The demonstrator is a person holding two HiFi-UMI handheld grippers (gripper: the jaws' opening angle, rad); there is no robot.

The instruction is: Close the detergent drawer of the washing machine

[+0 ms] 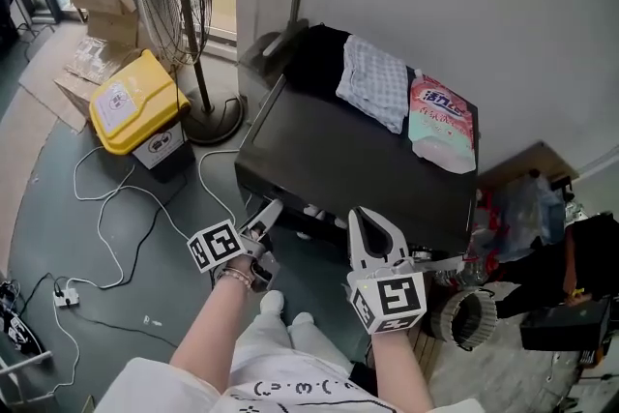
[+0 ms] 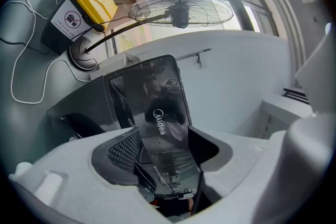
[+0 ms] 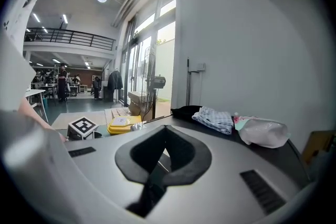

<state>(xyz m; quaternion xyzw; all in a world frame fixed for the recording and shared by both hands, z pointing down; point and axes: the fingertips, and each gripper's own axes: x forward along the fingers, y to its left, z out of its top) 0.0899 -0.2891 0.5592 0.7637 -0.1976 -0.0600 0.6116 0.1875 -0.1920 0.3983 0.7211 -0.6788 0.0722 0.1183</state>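
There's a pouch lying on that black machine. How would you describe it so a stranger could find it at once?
Start at the black washing machine in the middle of the head view. On its flat top, toward the back right corner, a plump pouch lies beside a checked cloth. It is the only glossy, pink-and-white printed thing there; its neighbours are fabric.

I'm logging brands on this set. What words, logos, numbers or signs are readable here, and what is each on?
"Midea": on the glossy detergent drawer front, between the jaws of the left gripper.
Pink detergent bag: Chinese print, too small to read.
Yellow bin: a round pictogram sign on its label, wording too small to read.
Marker cube: black-and-white square pattern, no words.
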